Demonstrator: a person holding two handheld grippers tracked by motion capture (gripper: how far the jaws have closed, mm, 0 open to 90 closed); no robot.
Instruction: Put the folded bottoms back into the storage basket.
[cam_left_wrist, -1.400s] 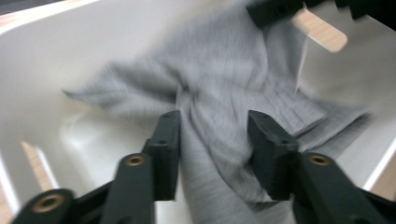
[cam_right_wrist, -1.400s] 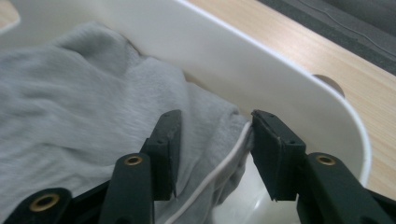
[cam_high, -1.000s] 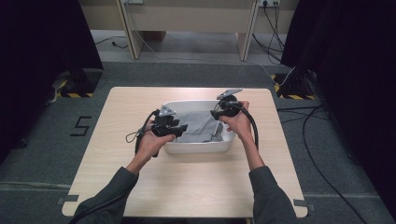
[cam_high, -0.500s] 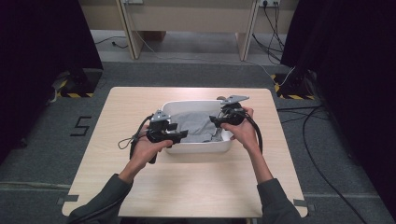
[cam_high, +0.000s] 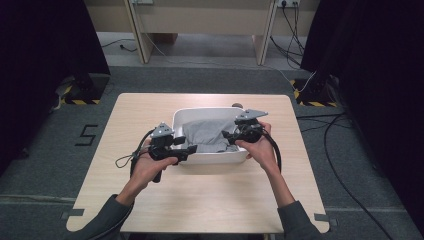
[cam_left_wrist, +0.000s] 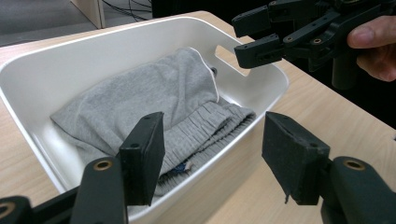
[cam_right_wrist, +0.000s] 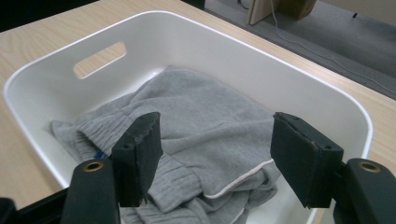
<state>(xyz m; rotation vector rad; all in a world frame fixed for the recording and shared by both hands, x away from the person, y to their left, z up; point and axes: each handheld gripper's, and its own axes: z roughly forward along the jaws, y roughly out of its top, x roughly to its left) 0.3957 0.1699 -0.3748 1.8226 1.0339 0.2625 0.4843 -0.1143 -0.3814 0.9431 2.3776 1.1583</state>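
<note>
A white plastic tub (cam_high: 210, 156) with rounded corners and a slot handle in each short wall sits at the middle of the pale wooden desk (cam_high: 200, 200). A crumpled grey sweat garment (cam_high: 205, 134) with a ribbed elastic waistband and thin white piping lies loose inside it, heaped against the floor and walls of the tub.

The left tool (cam_high: 191, 149) hangs over the tub's rim at about 8 o'clock from the tub's centre. Its jaws have just been opening and stand roughly half apart with nothing between them; in the left gripper view the grey cloth (cam_left_wrist: 154, 102) lies below and beyond the pads (cam_left_wrist: 142, 158), untouched.

The right tool (cam_high: 226, 135) hovers at about 3 o'clock from the tub's centre, above the cloth. Its jaws have likewise just been opening and are parted about halfway, gripping nothing; in the right gripper view the garment (cam_right_wrist: 205, 126) sits beneath the gap, clear of both pads (cam_right_wrist: 303, 158).

The two tools face each other across the tub, near but not touching. The tub's walls stand between each tool and the cloth. A small dark round object (cam_high: 237, 105) rests on the desk just beyond the tub at 12 o'clock. Black cables (cam_high: 345, 150) trail over the grey floor at 3 o'clock, and a "5" mark (cam_high: 86, 135) lies on the floor at 9 o'clock.
</note>
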